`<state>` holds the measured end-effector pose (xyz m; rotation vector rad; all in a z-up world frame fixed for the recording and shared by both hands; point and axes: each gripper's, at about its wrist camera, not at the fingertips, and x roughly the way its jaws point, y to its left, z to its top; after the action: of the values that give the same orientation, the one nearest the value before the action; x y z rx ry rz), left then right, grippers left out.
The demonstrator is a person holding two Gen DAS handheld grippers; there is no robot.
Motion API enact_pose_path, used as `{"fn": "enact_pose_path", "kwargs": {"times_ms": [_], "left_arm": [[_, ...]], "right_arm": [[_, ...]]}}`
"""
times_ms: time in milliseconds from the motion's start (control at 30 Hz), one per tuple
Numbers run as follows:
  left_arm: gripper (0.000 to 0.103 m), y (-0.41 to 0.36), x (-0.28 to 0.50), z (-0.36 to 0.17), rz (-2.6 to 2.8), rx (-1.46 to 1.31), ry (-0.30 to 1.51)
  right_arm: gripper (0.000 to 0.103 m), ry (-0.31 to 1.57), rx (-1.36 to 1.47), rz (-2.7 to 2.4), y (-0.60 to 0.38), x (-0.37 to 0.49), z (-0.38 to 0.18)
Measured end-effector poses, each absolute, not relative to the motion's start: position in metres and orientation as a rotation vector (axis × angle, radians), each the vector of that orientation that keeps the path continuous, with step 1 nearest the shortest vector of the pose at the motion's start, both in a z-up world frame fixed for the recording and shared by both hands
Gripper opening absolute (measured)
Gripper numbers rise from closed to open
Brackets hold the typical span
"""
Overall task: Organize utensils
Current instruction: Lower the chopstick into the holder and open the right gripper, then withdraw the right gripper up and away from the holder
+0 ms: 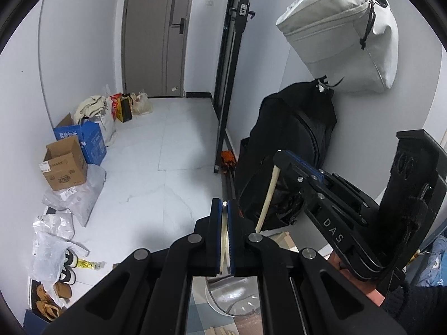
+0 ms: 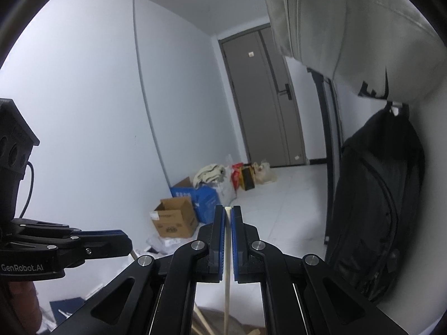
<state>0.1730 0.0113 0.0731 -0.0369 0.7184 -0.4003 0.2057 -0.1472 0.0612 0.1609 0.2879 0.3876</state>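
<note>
Tiled hallway behind; left gripper (image 1: 225, 206) and right gripper (image 2: 228, 212) fingers each clamped on pale thin chopstick (image 2: 226, 279)

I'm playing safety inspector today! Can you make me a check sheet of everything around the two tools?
Surface: pale tiled floor; wooden boards at the bottom edge.
Job's things: a pale chopstick in the right tool; another chopstick in the left tool; clear container below.
Clutter: cardboard box, blue box, plastic bags, shoes.
Grippers: both tools shut on chopsticks.
Cables: black cable at the left tool's camera.
Surroundings: grey door, hanging white bag, black backpack.
</note>
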Motion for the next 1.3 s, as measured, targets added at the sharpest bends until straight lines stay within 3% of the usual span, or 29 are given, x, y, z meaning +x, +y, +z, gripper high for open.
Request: {"fn": "enact_pose_path", "kwargs": {"times_ms": [500, 600, 633, 667, 767, 1033, 1100, 1167, 1300], "left_arm": [[0.001, 0.003, 0.184, 0.048, -0.492, -0.041, 0.82], [0.007, 0.008, 0.181, 0.049, -0.475, -0.058, 0.827], [0.013, 0.012, 0.179, 0.05, -0.462, -0.067, 0.823], [0.02, 0.015, 0.176, 0.051, -0.452, -0.079, 0.816], [0.042, 0.023, 0.168, 0.052, -0.401, -0.096, 0.794], [0.046, 0.034, 0.141, 0.056, -0.32, -0.128, 0.782], [0.051, 0.036, 0.134, 0.055, -0.317, -0.131, 0.784], [0.063, 0.036, 0.126, 0.055, -0.304, -0.129, 0.78], [0.063, 0.04, 0.111, 0.049, -0.287, -0.128, 0.771]], "right_arm": [[0.006, 0.436, 0.237, 0.485, -0.166, 0.203, 0.037], [0.006, 0.46, 0.245, 0.497, -0.172, 0.197, 0.035], [0.006, 0.463, 0.249, 0.496, -0.174, 0.194, 0.035], [0.013, 0.465, 0.255, 0.489, -0.177, 0.191, 0.035], [0.049, 0.483, 0.306, 0.486, -0.19, 0.183, 0.033], [0.055, 0.483, 0.339, 0.456, -0.205, 0.155, 0.038], [0.06, 0.479, 0.344, 0.447, -0.208, 0.146, 0.04], [0.062, 0.474, 0.343, 0.441, -0.212, 0.135, 0.042], [0.069, 0.469, 0.334, 0.436, -0.215, 0.115, 0.043]]}}
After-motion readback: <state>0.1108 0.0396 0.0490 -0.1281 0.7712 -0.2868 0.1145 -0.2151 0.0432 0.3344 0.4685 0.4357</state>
